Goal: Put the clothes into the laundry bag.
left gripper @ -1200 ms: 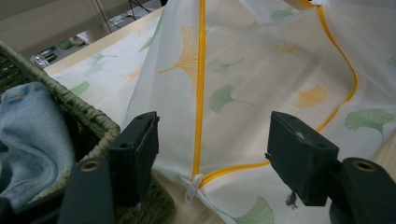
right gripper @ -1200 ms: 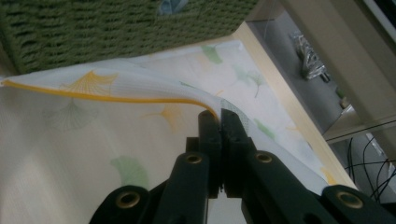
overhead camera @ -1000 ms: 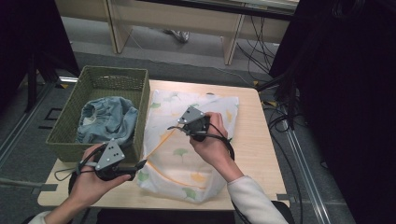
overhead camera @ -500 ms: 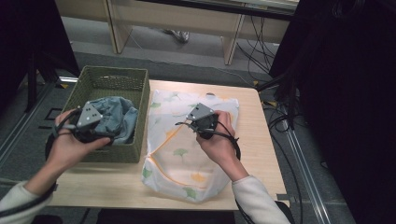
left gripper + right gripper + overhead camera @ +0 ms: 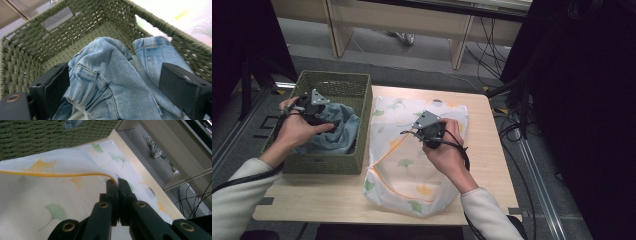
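The white mesh bag (image 5: 412, 160) with ginkgo-leaf print lies flat on the bench (image 5: 492, 170), just right of the green woven basket (image 5: 337, 165), its long axis running from the near edge toward the far edge. No readable writing shows on it. The right gripper (image 5: 117, 181) is clenched on the bag's yellow-trimmed edge (image 5: 62, 174), lifting it slightly. Farther left, inside the basket, lie crumpled blue jeans (image 5: 105, 82). The left gripper (image 5: 113, 82), beside the basket's near corner a second ago, is now over the jeans; its jaws have just been opening and stand wide either side of a denim fold, not pressing it.
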